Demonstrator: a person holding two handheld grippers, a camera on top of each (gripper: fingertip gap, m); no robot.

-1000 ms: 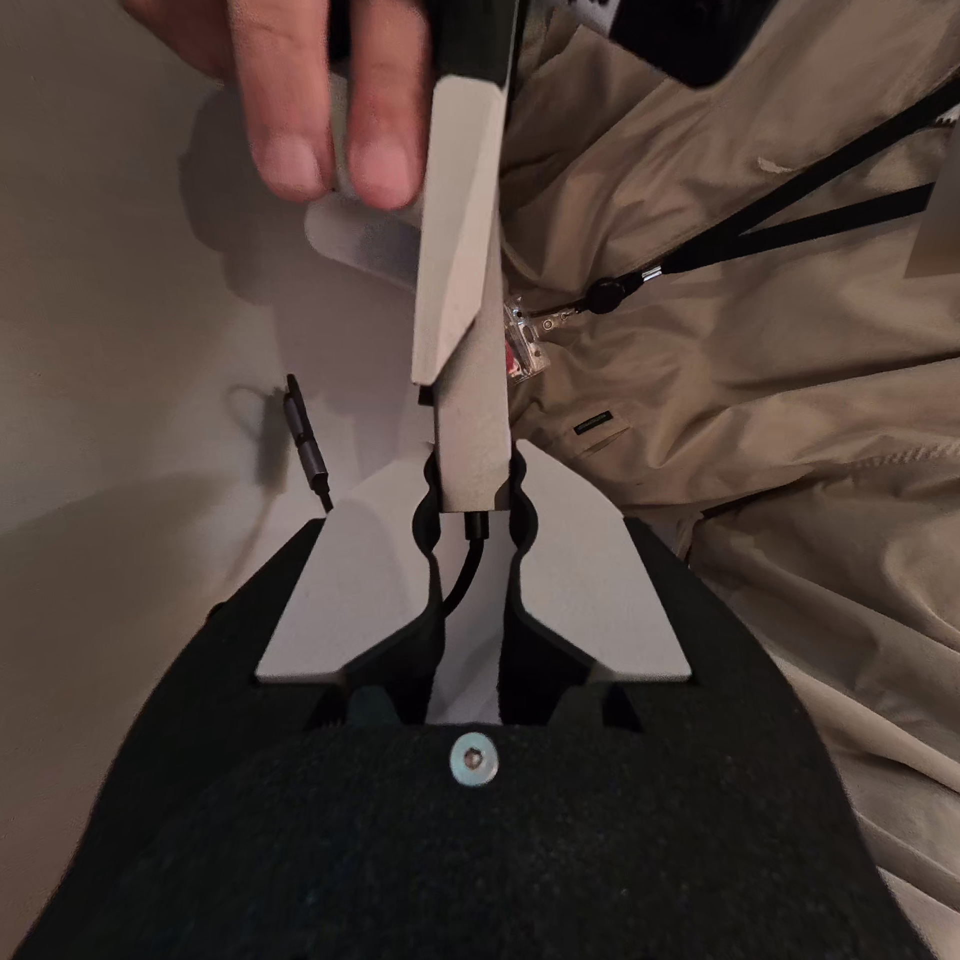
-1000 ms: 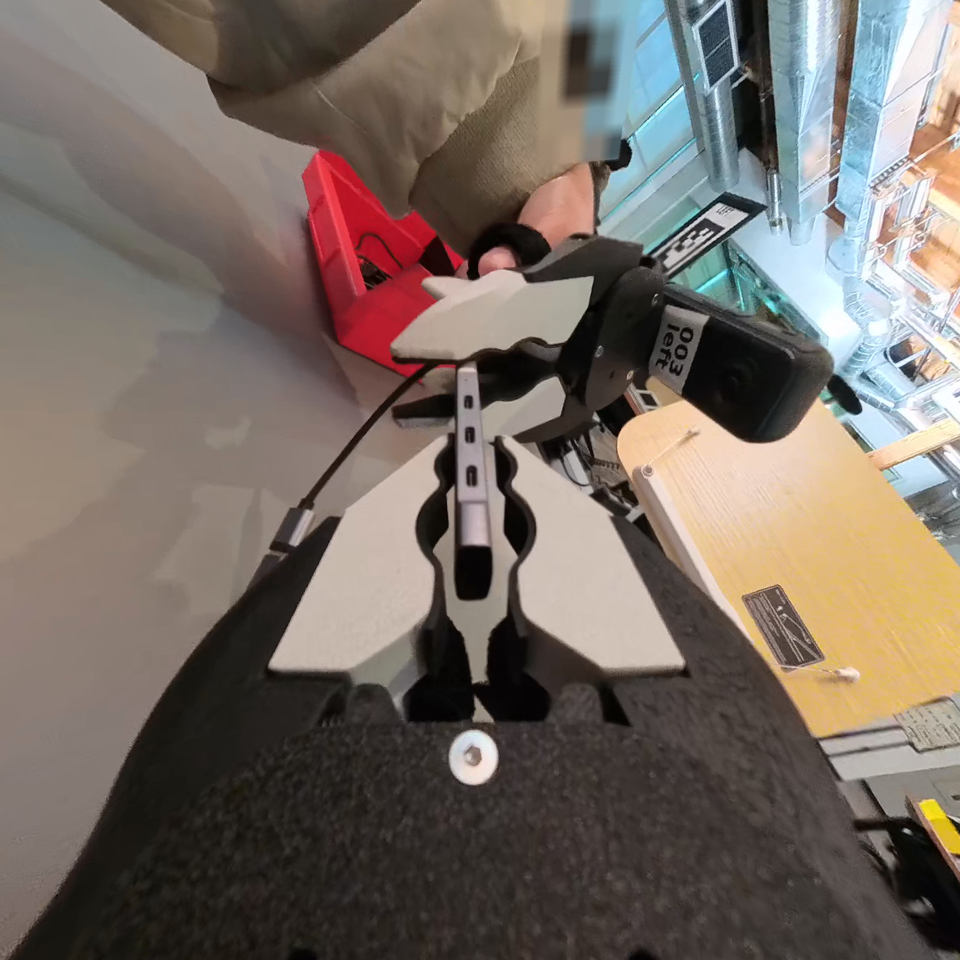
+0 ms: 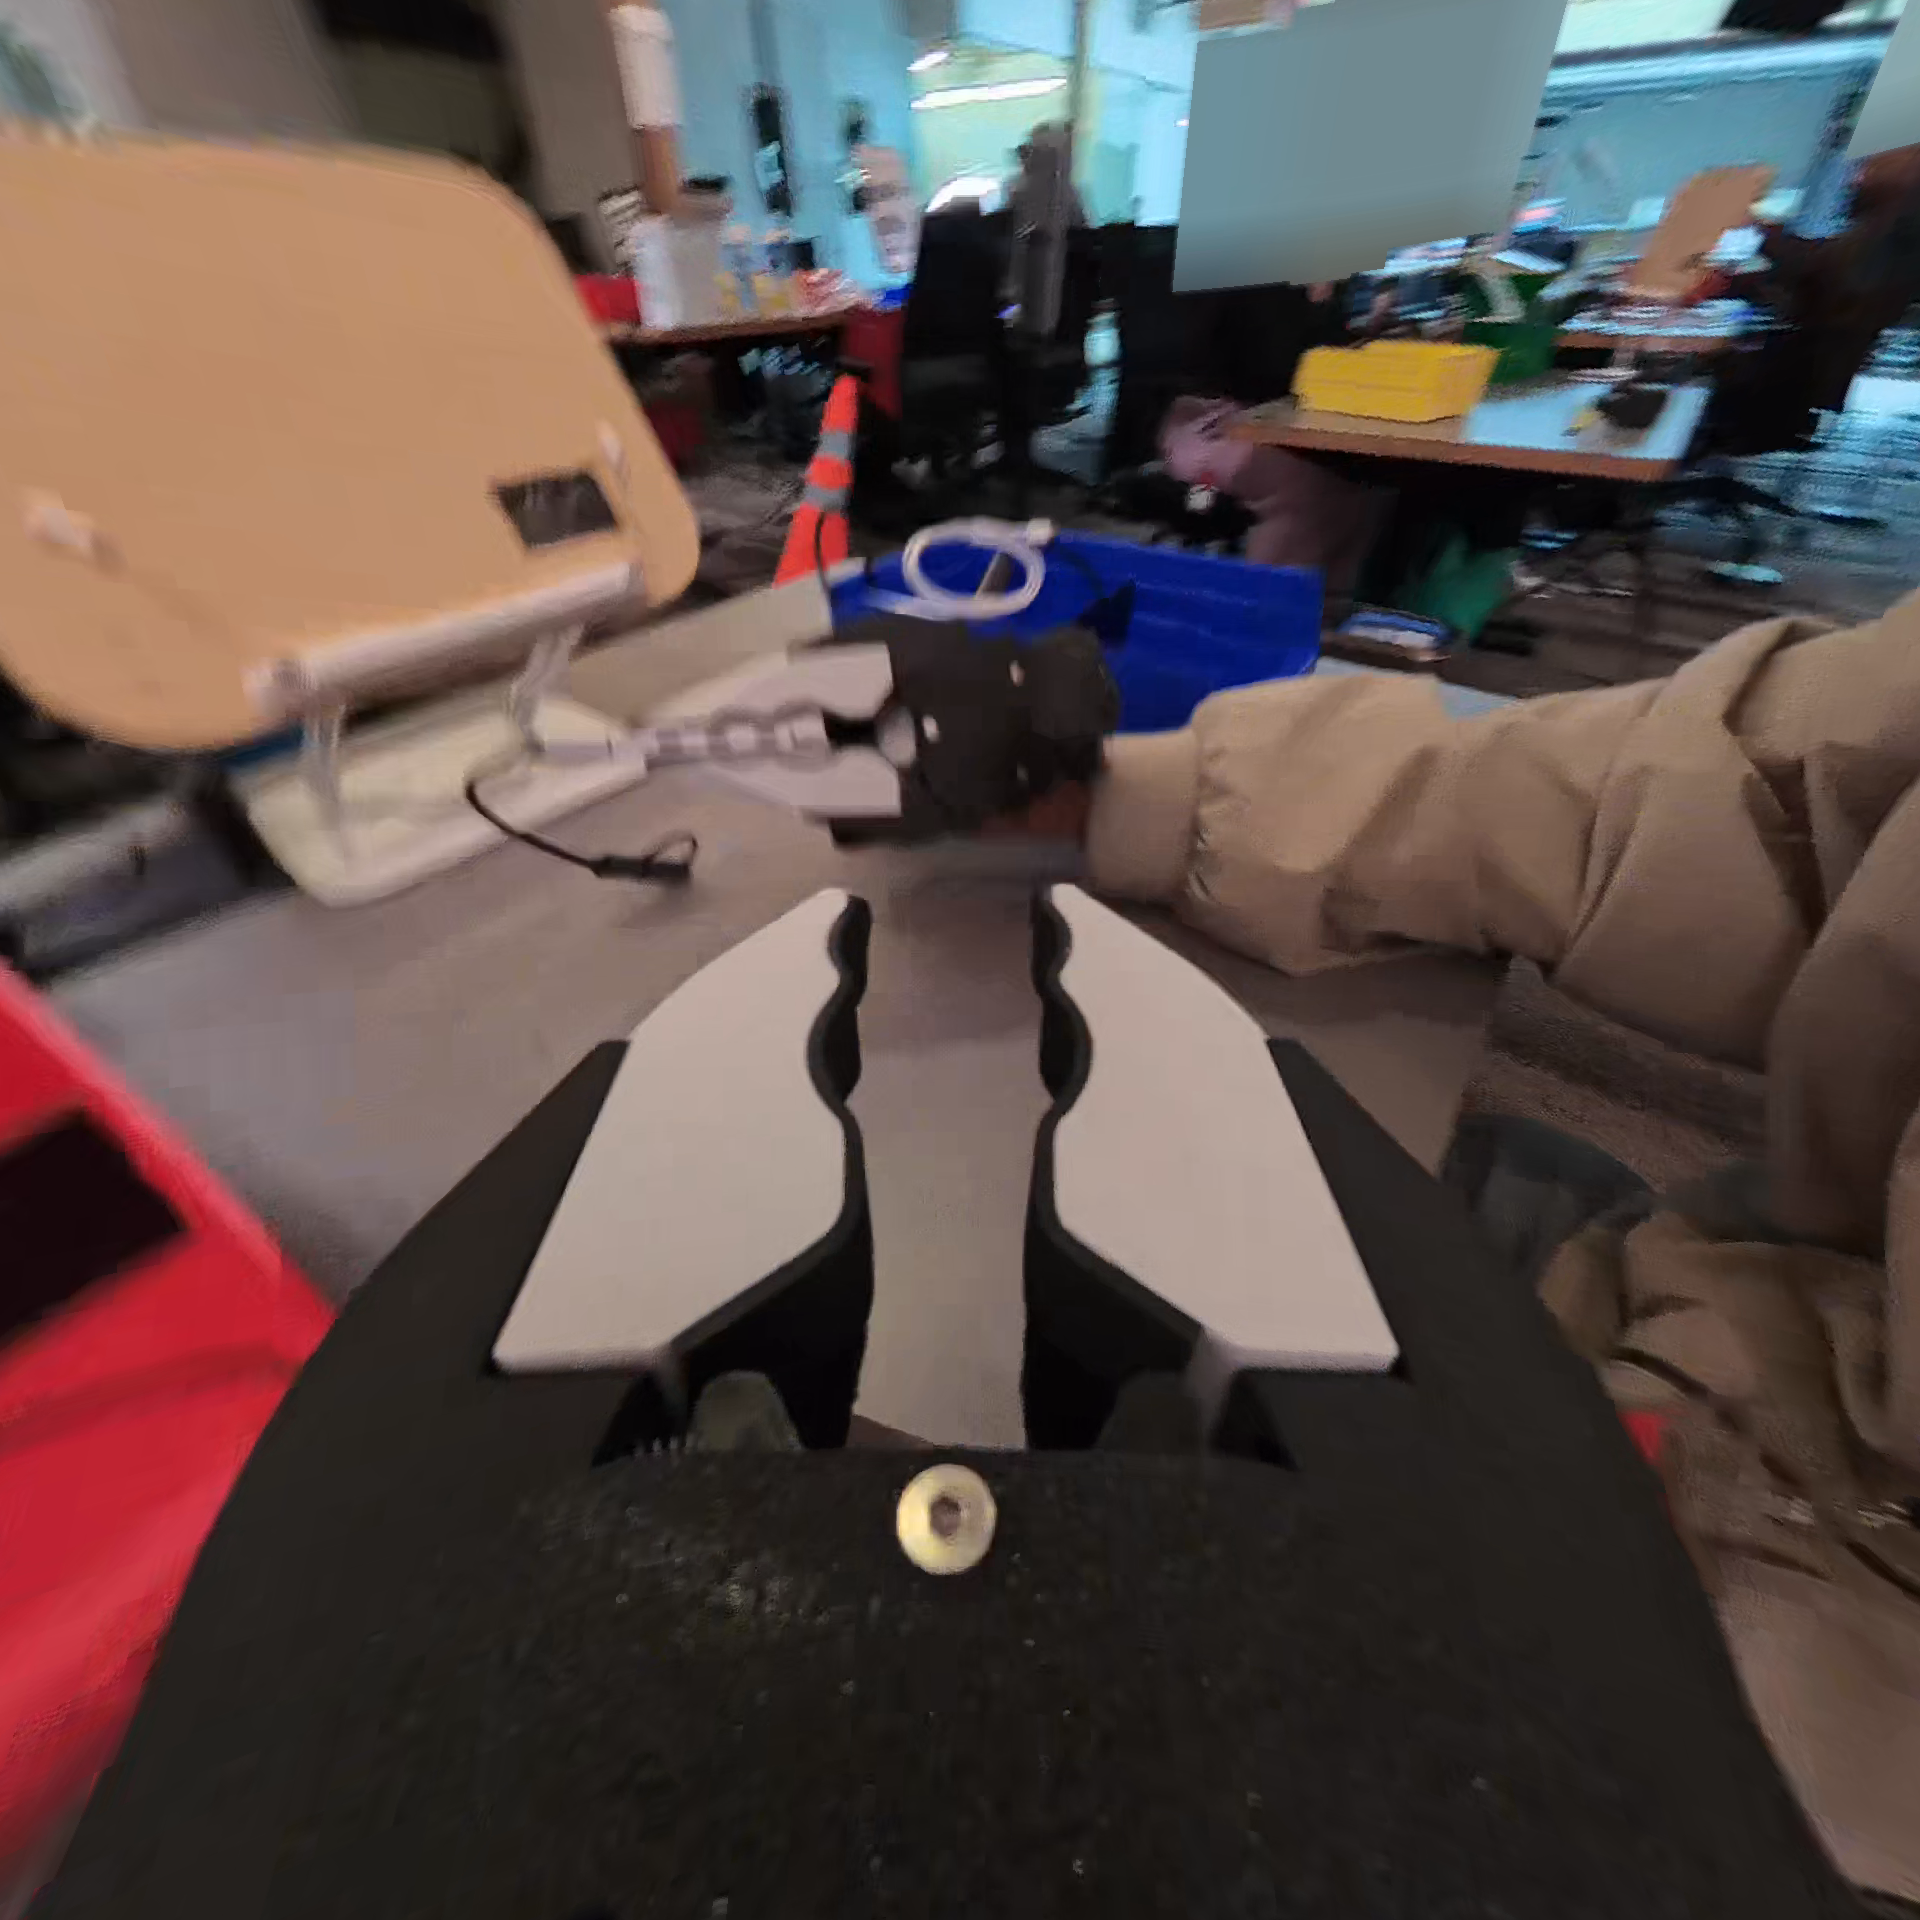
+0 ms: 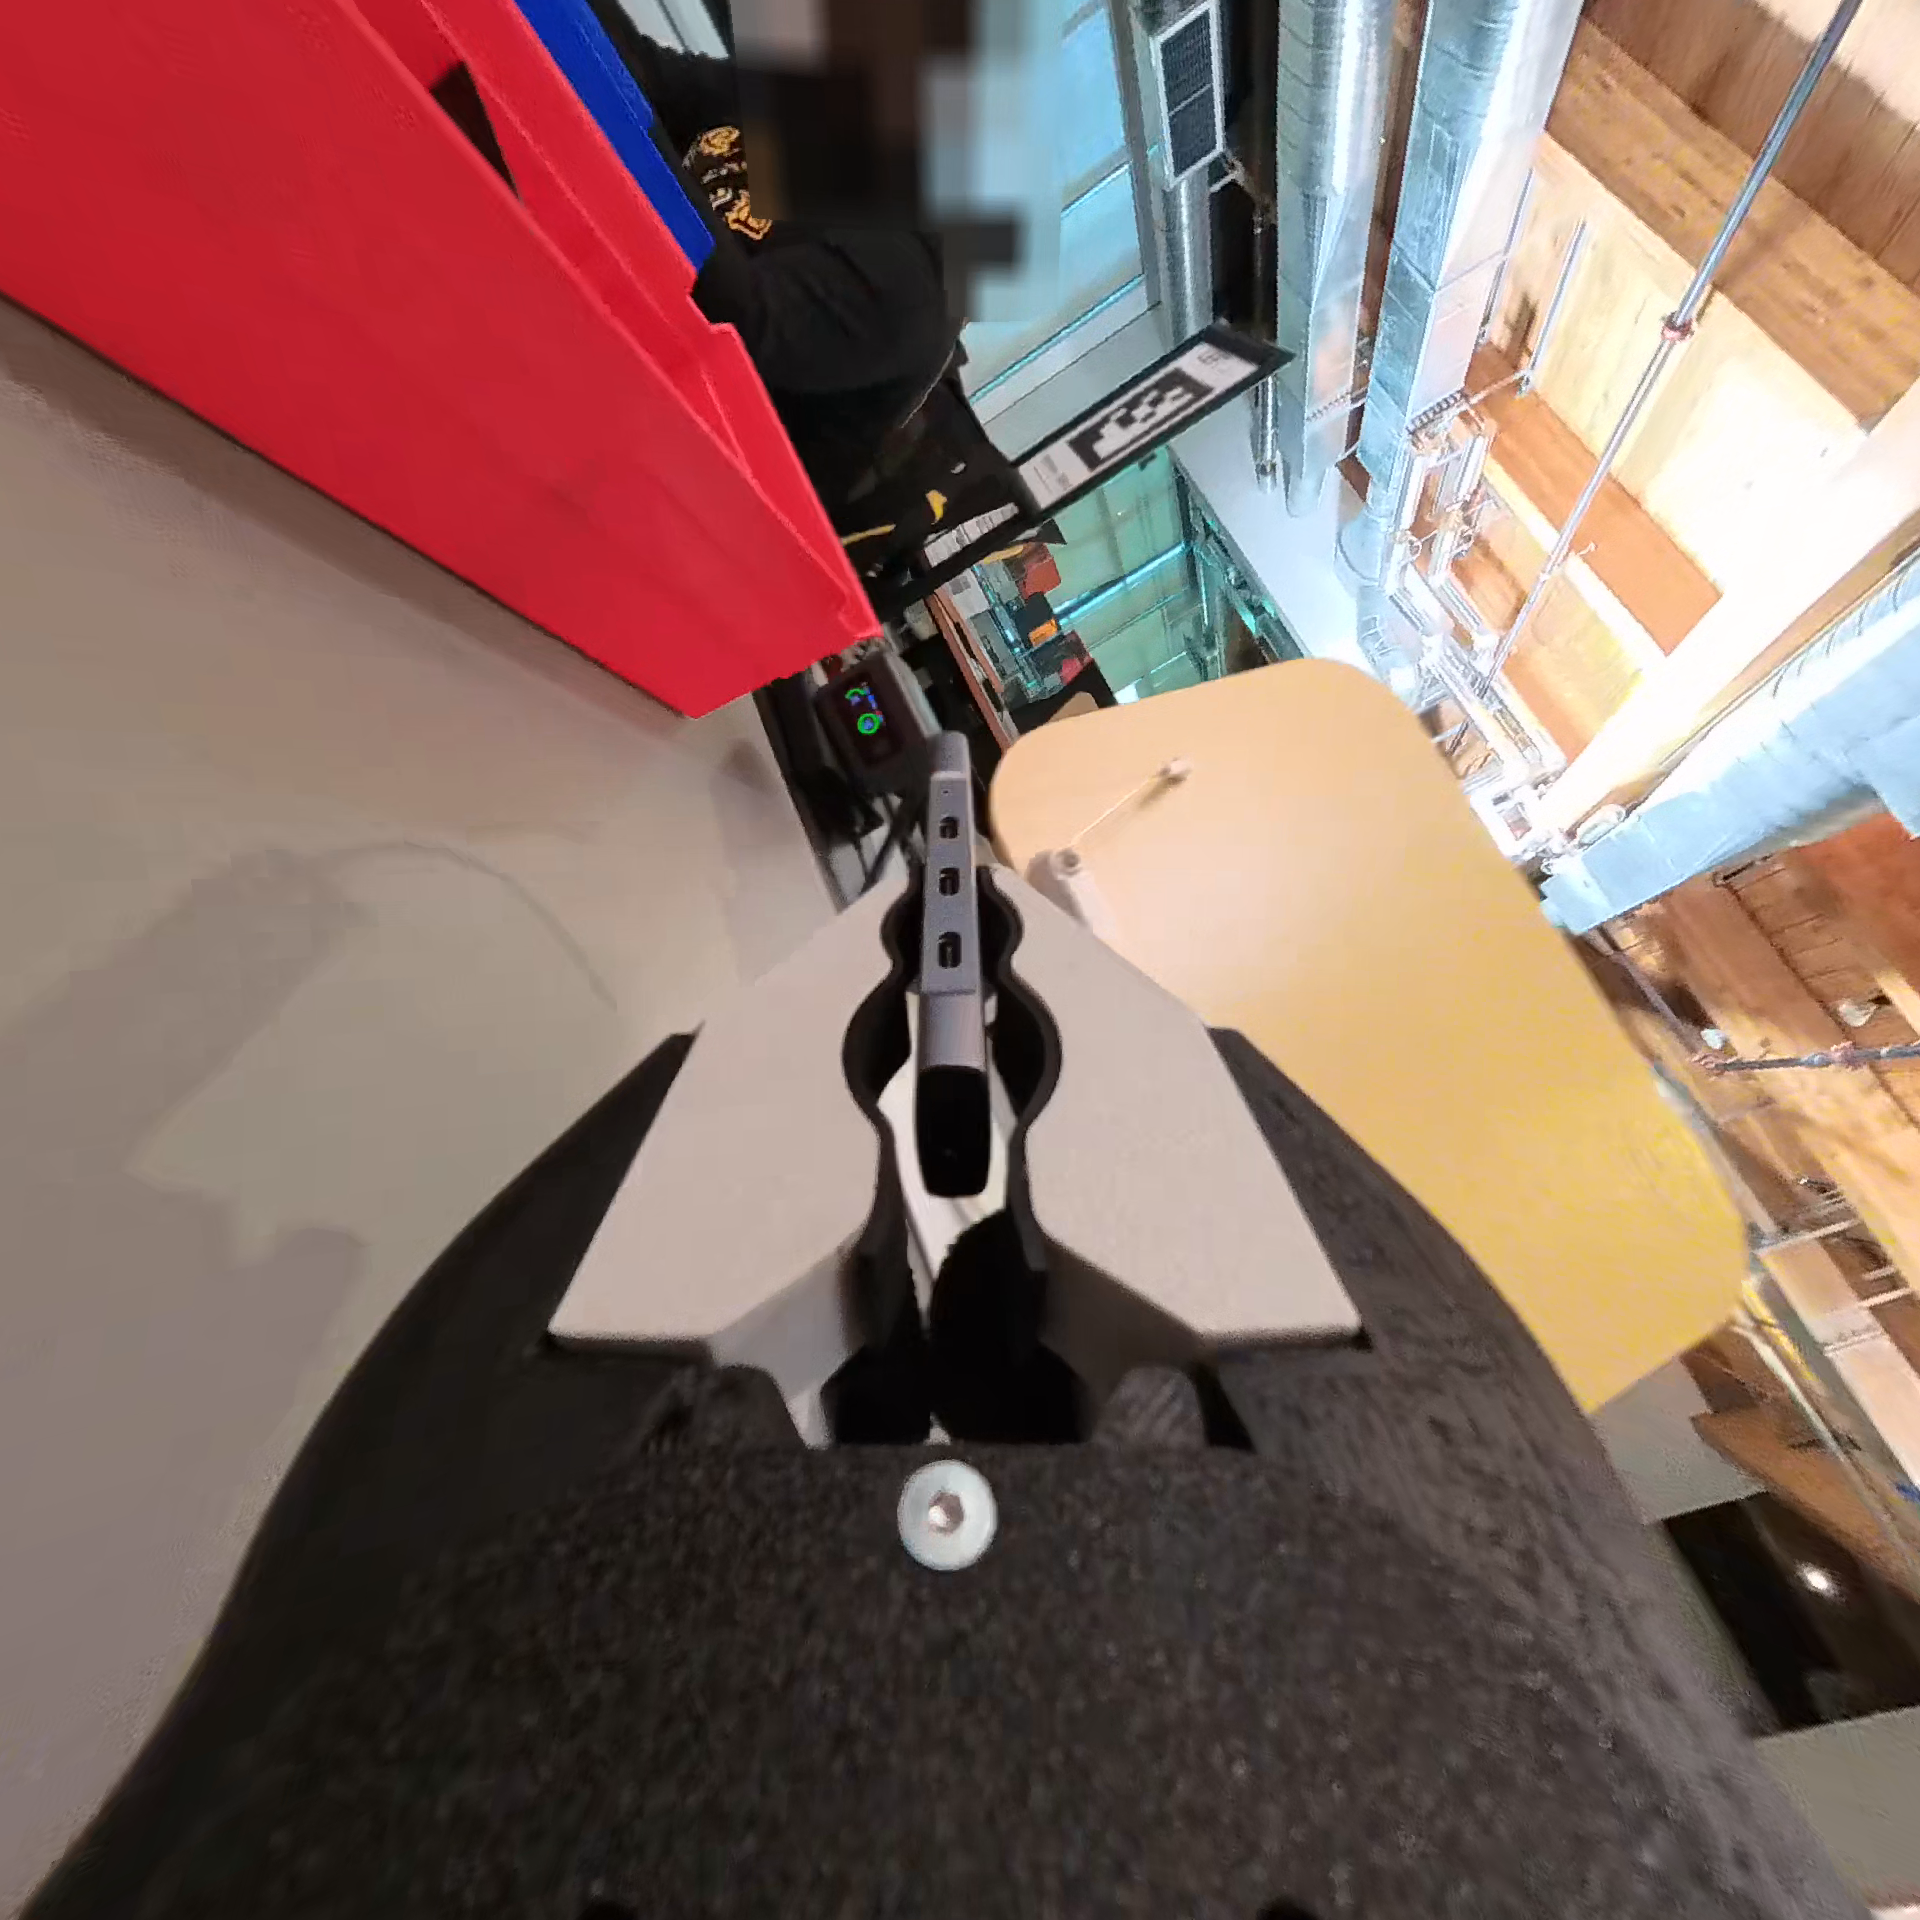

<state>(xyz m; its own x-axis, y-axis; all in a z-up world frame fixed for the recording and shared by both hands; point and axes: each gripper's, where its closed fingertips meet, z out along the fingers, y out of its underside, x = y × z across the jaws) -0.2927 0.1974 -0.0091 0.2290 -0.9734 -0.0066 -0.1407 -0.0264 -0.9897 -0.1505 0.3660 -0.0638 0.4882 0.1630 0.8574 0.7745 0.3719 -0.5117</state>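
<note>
The left tongs (image 3: 945, 997) hang released over the grey bench (image 3: 416, 1039), grasping nothing. Farther off, the right tongs (image 4: 951, 935) clench a grey USB hub (image 4: 951, 966) edgewise, ports exposed, its cable (image 3: 561, 842) trailing onto the bench.

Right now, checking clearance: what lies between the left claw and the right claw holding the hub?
Left wrist view: only bare grey table between left claw and right claw.
</note>
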